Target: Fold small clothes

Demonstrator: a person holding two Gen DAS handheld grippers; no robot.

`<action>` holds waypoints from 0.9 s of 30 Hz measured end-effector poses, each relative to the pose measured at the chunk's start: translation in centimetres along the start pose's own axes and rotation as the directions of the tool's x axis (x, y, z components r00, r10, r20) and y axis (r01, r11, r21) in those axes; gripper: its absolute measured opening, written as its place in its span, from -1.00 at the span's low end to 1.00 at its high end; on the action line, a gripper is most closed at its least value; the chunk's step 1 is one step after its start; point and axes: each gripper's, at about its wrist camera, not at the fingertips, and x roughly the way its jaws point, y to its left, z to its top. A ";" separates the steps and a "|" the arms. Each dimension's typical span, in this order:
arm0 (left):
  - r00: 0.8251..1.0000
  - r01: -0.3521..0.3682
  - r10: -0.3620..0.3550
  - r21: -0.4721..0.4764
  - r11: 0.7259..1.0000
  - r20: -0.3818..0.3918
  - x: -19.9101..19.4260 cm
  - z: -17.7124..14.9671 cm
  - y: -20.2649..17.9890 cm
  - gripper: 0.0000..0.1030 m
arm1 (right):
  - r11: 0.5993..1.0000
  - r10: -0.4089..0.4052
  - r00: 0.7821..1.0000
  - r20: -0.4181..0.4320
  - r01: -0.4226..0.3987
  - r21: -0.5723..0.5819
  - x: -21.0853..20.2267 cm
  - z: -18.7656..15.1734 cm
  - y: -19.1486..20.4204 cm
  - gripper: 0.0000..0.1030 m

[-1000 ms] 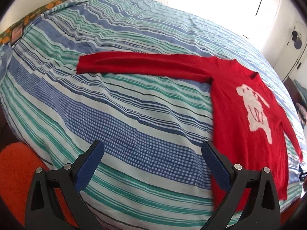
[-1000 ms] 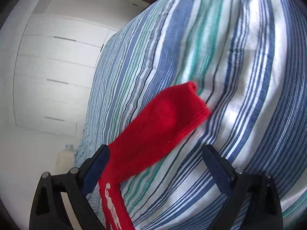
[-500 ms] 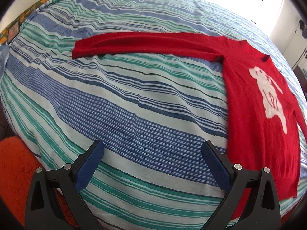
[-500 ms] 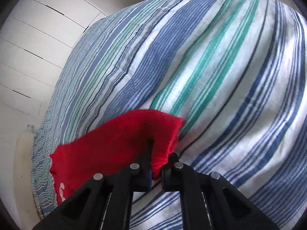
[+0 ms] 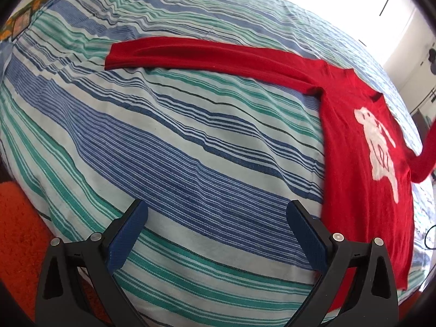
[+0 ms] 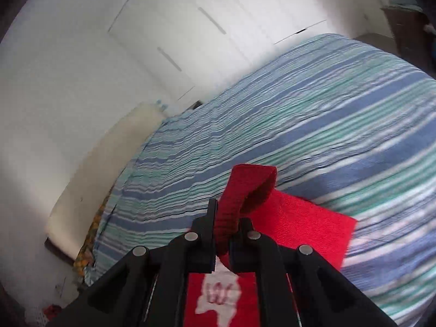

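Observation:
A small red sweater (image 5: 354, 147) with a white animal on its chest lies flat on the striped bedspread (image 5: 190, 141). One sleeve (image 5: 207, 54) stretches out straight to the left. My left gripper (image 5: 218, 234) hangs open above bare bedspread, just left of the sweater's hem. The other sleeve (image 5: 427, 147) rises off the bed at the far right edge. My right gripper (image 6: 227, 218) is shut on that sleeve's cuff (image 6: 248, 188), held up over the sweater's body (image 6: 294, 229), with the white animal (image 6: 218, 297) below it.
An orange rug (image 5: 19, 234) lies on the floor off the bed's near left edge. White cupboard doors (image 6: 190, 27) stand beyond the bed, and a pale pillow (image 6: 109, 174) lies along its far side. Dark furniture (image 6: 403, 24) stands at the upper right.
My right gripper closed on the sleeve cuff, then lifted and swung it over the sweater's body while rolling. The left gripper stayed open, barely sinking toward the bed.

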 end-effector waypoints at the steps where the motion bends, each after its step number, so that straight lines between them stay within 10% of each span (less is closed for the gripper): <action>1: 1.000 0.002 -0.002 -0.008 1.000 -0.006 0.1 0.0 0.2 0.97 | 0.999 0.029 0.999 -0.021 -0.030 -0.020 1.4 -1.0 2.0 -0.87; 4: 1.000 -0.001 0.001 -0.017 1.000 -0.012 0.2 0.1 0.3 0.97 | 0.985 0.157 0.976 -0.148 -0.166 -0.048 8.0 -3.7 6.9 -0.65; 6: 1.000 -0.002 0.001 -0.014 1.000 -0.012 0.1 0.0 0.3 0.97 | 0.978 0.202 0.939 -0.280 -0.208 0.009 11.4 -6.4 7.8 0.89; 10: 1.000 -0.003 0.003 -0.004 1.000 -0.013 0.2 -0.1 0.2 0.97 | 0.974 0.225 0.939 -0.259 -0.222 0.041 11.4 -8.1 4.2 0.87; 14: 1.000 -0.012 0.013 0.016 1.000 -0.020 0.6 0.1 -0.3 0.97 | 0.985 0.098 0.968 -0.231 -0.061 0.164 8.7 -7.0 -3.4 0.82; 18: 0.999 -0.044 0.045 0.054 0.998 -0.020 0.8 -0.2 -1.0 0.97 | 0.939 0.110 0.951 -0.290 -0.004 0.345 8.7 -8.4 -10.9 0.75; 23: 0.998 -0.056 0.058 0.066 0.996 -0.018 0.7 -0.4 -1.1 0.97 | 0.879 -0.111 0.911 -0.397 0.276 0.388 10.5 -13.3 -17.5 0.66; 27: 0.999 -0.050 0.050 0.064 0.997 -0.005 0.5 -0.3 -1.1 0.97 | 0.887 -0.166 0.940 -0.297 0.274 0.373 7.9 -13.0 -18.1 0.45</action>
